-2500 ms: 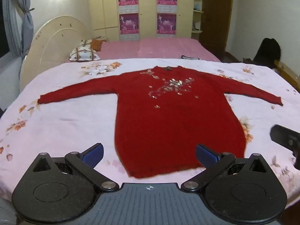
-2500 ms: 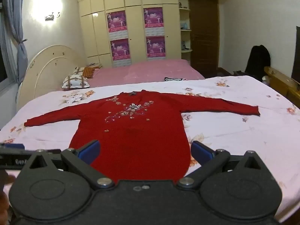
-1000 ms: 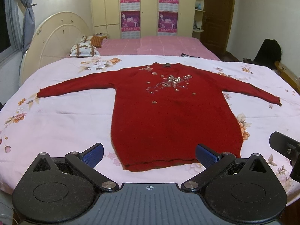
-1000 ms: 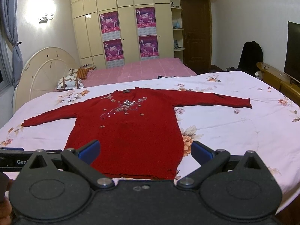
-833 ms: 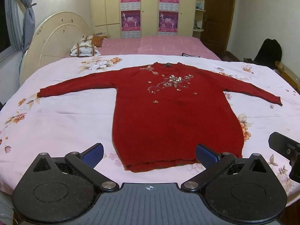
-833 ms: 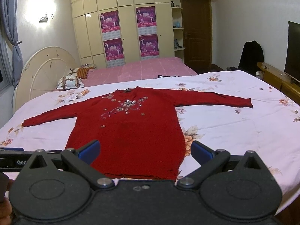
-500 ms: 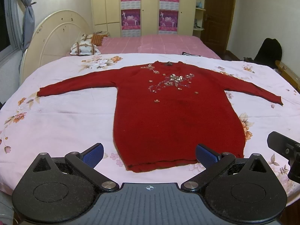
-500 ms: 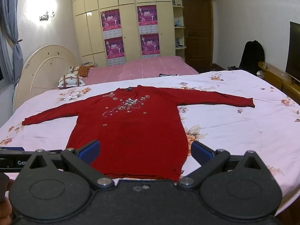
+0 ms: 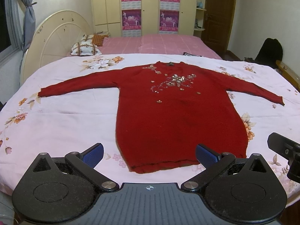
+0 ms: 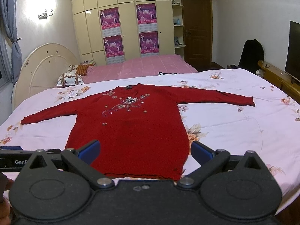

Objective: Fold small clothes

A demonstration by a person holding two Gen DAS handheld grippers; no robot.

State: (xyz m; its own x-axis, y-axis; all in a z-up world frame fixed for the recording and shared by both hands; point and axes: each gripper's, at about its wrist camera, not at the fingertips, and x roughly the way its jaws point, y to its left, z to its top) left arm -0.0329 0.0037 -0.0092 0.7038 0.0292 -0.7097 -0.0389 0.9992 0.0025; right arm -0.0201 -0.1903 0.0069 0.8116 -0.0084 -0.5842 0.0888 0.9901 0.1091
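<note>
A red long-sleeved sweater (image 9: 176, 116) with sequin flowers on the chest lies flat and face up on the floral bedspread (image 9: 61, 120), both sleeves spread out sideways. It also shows in the right wrist view (image 10: 131, 131). My left gripper (image 9: 150, 154) is open and empty, held above the near hem. My right gripper (image 10: 145, 150) is open and empty, also just before the hem. The right gripper's edge shows at the right of the left wrist view (image 9: 285, 150).
A second bed with a pink cover (image 9: 159, 43) and pillows (image 9: 86, 47) lies behind. A round cream headboard (image 9: 54, 43) stands at the left. Wardrobes with posters (image 10: 129, 31) line the back wall. A wooden bench (image 10: 277, 78) and a dark TV (image 10: 293, 50) are at the right.
Both grippers have drawn back and risen slightly since 2.5 s ago, so the sweater's hem now shows in full. The sweater has not moved. Both grippers stay open.
</note>
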